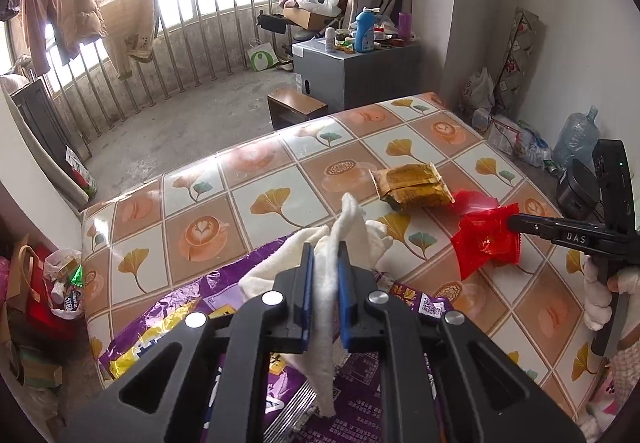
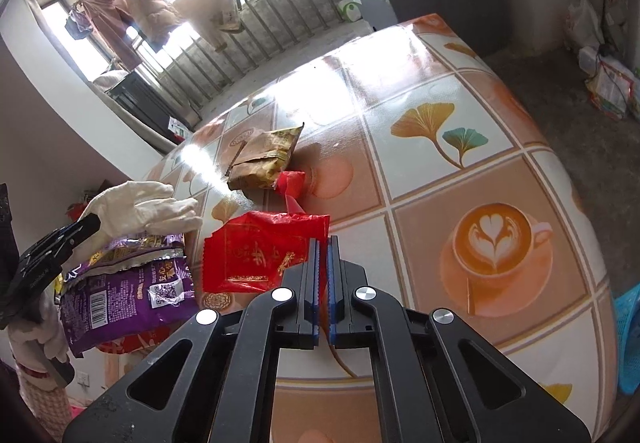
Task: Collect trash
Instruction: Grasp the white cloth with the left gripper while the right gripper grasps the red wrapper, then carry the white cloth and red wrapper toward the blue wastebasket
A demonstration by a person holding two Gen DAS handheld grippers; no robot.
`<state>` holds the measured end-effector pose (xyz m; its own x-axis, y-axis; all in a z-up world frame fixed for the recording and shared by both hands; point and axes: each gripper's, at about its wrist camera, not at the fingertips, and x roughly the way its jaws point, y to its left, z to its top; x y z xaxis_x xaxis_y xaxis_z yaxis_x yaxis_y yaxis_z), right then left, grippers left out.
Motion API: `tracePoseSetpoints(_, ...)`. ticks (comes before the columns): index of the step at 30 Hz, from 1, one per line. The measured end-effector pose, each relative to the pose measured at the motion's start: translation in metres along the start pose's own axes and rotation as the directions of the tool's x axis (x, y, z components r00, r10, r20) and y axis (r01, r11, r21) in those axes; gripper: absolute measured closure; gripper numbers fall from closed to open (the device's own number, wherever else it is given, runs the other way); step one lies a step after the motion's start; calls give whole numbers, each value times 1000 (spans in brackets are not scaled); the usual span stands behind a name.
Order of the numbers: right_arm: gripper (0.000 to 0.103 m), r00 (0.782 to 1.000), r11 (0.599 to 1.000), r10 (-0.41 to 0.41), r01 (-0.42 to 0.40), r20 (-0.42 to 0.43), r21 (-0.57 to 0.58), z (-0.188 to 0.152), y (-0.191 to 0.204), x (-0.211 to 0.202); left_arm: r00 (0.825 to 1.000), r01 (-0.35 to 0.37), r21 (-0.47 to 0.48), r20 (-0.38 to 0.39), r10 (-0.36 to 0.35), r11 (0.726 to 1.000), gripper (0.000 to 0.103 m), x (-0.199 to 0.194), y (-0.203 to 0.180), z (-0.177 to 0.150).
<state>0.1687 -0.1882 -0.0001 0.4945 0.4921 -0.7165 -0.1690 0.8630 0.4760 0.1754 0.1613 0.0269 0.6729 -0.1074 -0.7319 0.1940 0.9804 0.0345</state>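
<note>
Gripper pairs, two in all, each pinching one piece of litter. Nearest, the left gripper (image 1: 324, 255) is clamped on a white cloth glove (image 1: 340, 239), held above a purple snack bag (image 1: 180, 327) at the tabletop's (image 2: 460, 91) near left edge. The right gripper (image 2: 323, 243) is pressed together on the corner of a red wrapper (image 2: 260, 251), which looks lifted just off the surface. Farther out, toward the middle, a brown-gold wrapper (image 2: 264, 159) lies untouched, with a small red scrap (image 2: 292, 183) touching it. By my judgement collecting has barely begun: two pieces gripped, nothing binned, three pieces left. Count: one glove, one purple bag, one red wrapper, one brown-gold wrapper, one scrap
</note>
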Motion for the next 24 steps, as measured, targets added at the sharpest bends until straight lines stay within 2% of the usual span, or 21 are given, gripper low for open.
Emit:
tracePoseSetpoints(7, 103, 996, 997, 74, -75, 44, 19, 6, 2, -23, 991, 46, -37, 124, -42, 998, 94, -29, 6, 7)
tracePoseSetpoints(14, 103, 990, 996, 90, -92, 106, 20, 11, 4, -49, 974, 81, -62, 217, -66, 995, 94, -54, 6, 15)
tracePoseSetpoints(24, 103, 978, 994, 89, -98, 190, 38, 9, -6, -85, 929, 138, -62, 355, -107, 989, 94, -92, -6, 30)
